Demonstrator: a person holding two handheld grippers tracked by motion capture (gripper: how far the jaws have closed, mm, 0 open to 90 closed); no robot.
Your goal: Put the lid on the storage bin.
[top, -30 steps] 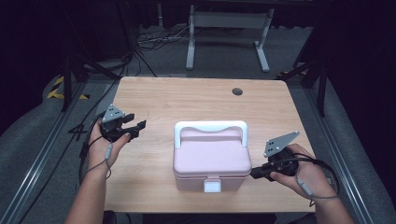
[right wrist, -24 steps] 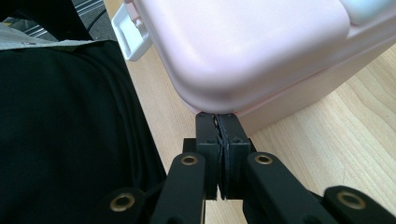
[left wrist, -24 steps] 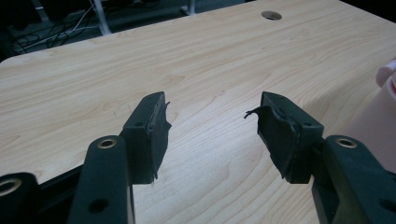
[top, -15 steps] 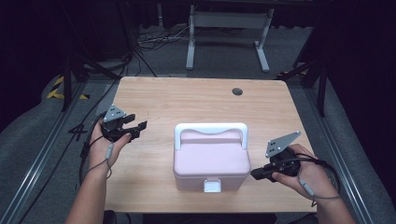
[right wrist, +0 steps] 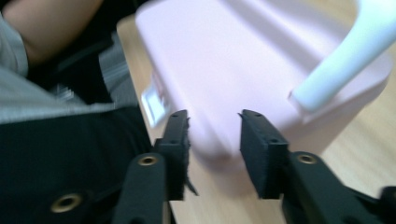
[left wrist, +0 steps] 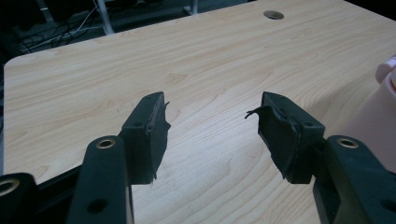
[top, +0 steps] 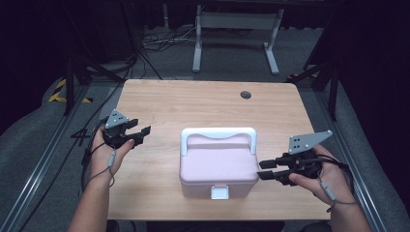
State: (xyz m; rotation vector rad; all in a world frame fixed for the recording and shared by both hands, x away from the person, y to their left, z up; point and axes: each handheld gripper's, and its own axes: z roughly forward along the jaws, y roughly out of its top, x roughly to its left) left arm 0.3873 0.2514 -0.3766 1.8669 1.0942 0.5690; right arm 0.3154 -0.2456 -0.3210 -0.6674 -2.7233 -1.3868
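Jaws of your right gripper (top: pixel 263 170) had just been opening, empty, beside the pink box (top: pixel 218 166), presumably for its latch (top: pixel 219 193), while your left gripper (top: pixel 140 133) waited wide over the surface (top: pixel 193 106).

Table (top: pixel 193 104) evenly lit from above; surrounding floor (top: pixel 29 145) dark. Soft shadows, no glare. Right gripper view motion-blurred; left gripper view sharp.

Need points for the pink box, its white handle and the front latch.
pink box (top: pixel 217 166): high view, middle of the lid.
white handle (top: pixel 218 131): high view, top bar of the handle.
front latch (top: pixel 219 193): high view, white clasp on the near wall.
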